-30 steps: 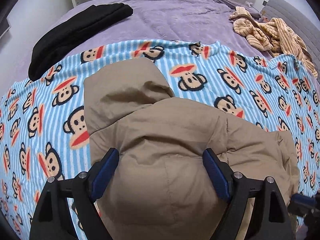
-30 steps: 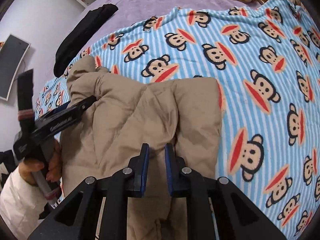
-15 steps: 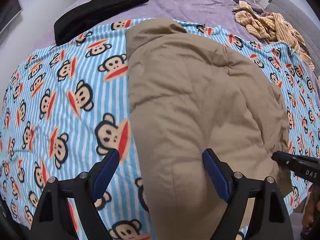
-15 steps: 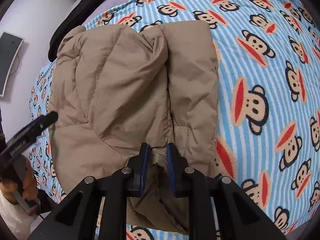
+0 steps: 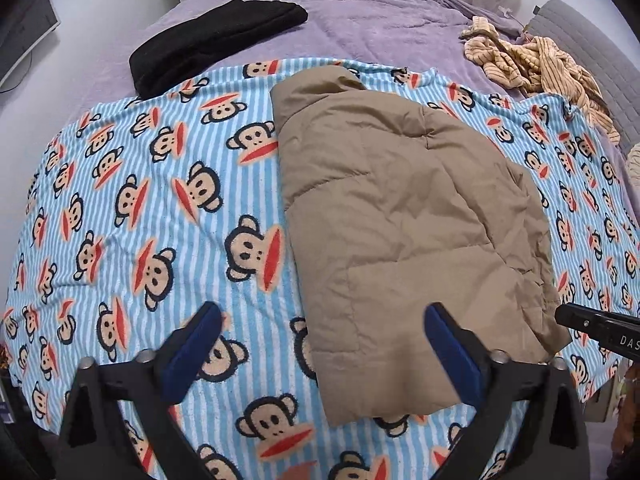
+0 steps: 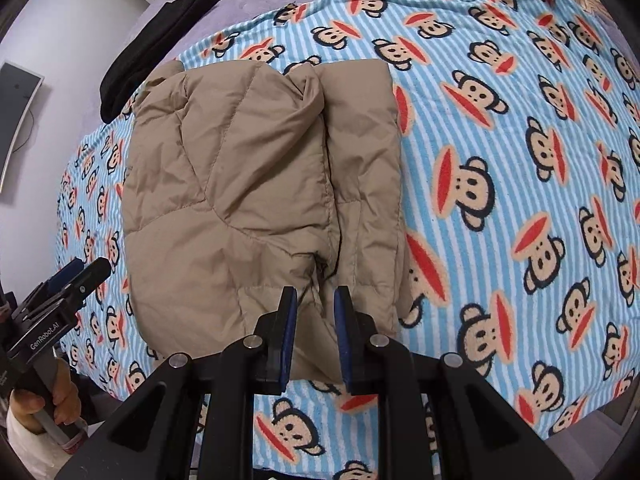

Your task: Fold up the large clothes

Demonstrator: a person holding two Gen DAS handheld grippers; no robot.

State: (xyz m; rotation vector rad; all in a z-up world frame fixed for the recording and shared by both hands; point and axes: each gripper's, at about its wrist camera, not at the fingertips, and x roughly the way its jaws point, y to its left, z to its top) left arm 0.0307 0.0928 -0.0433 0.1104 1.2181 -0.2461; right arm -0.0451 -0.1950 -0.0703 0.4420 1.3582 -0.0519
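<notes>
A tan padded jacket (image 5: 400,208) lies folded lengthwise on the monkey-print striped blanket (image 5: 160,220). My left gripper (image 5: 324,344) hangs above the jacket's near left corner. Its jaws are opening wide and nothing is gripped between them. In the right wrist view the jacket (image 6: 248,184) shows a folded panel and a seam down its right side. My right gripper (image 6: 315,308) hovers over the jacket's near edge. Its jaws stand a narrow gap apart and the pads do not press on the fabric. The left gripper (image 6: 68,284) shows at the lower left, held by a hand (image 6: 60,396).
A folded black garment (image 5: 212,44) lies on the purple bedspread beyond the blanket. A crumpled beige striped garment (image 5: 532,60) sits at the far right by a grey headboard (image 5: 580,44). A monitor (image 6: 16,120) hangs on the wall at left. The bed's near edge drops off below the grippers.
The left gripper drew back off the jacket towards its near left corner and spread its jaws wider. The right gripper pulled back to the jacket's near edge, and the jacket now lies flat.
</notes>
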